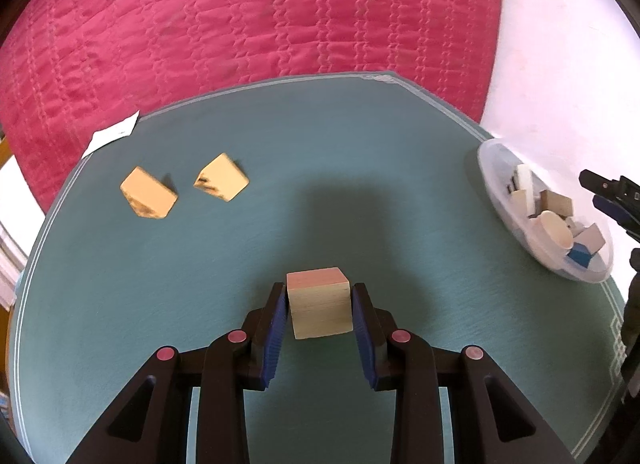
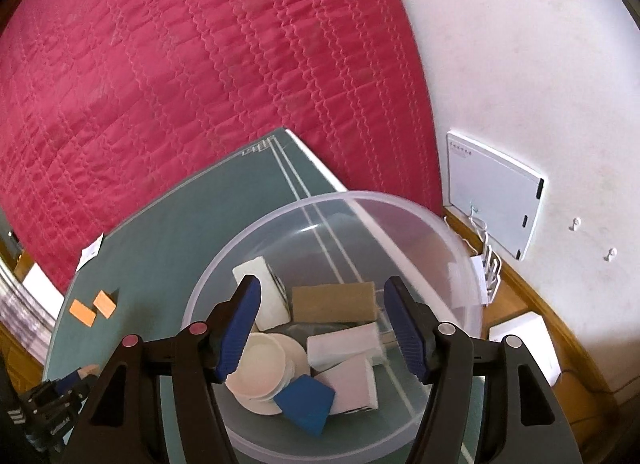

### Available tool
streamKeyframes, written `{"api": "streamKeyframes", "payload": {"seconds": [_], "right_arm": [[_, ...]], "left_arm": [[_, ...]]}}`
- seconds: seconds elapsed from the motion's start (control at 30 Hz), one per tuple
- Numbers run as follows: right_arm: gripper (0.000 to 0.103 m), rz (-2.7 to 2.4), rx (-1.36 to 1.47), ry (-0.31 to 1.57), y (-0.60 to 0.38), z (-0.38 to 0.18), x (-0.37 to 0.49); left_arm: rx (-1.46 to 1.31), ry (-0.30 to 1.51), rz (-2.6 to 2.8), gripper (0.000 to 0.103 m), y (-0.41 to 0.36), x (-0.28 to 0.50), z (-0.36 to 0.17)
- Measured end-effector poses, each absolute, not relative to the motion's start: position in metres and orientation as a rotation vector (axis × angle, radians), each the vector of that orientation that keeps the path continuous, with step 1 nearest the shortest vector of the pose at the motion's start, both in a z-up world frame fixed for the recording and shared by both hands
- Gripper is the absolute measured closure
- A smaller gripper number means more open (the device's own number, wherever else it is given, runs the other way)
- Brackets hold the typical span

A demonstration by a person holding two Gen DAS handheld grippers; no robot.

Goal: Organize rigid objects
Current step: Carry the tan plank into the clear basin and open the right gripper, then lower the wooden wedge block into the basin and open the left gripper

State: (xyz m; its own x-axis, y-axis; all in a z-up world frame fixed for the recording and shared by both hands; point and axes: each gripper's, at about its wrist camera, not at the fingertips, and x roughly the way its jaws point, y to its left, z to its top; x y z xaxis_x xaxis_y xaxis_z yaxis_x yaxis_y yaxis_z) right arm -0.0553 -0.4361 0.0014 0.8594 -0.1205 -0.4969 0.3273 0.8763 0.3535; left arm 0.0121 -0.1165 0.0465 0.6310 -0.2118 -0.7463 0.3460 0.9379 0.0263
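A pale wooden cube (image 1: 320,302) sits between the blue pads of my left gripper (image 1: 319,304), which is shut on it above the green table (image 1: 200,284). Two tan wedge blocks (image 1: 149,192) (image 1: 222,177) lie at the table's far left; they also show in the right wrist view (image 2: 93,306). A clear plastic bowl (image 1: 496,168) at the table's right edge holds several wooden and white blocks and a blue one (image 1: 580,255). My right gripper (image 2: 322,324) is open and empty, hovering over that bowl (image 2: 460,248) and its blocks (image 2: 334,302).
A red quilted bed (image 1: 240,16) lies beyond the table. A white paper slip (image 1: 112,134) sits at the table's far left edge. A white wall (image 2: 520,44) with a mounted white box (image 2: 492,192) is to the right, wooden floor below it.
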Motion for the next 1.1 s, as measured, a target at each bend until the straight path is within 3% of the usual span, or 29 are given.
{"api": "streamKeyframes", "payload": {"seconds": [1.1], "right_arm": [[0.038,-0.366,0.453,0.437,-0.455,0.001,-0.08]], "left_arm": [[0.337,0.752,-0.666,0.069,-0.282,0.008,0.066]]}}
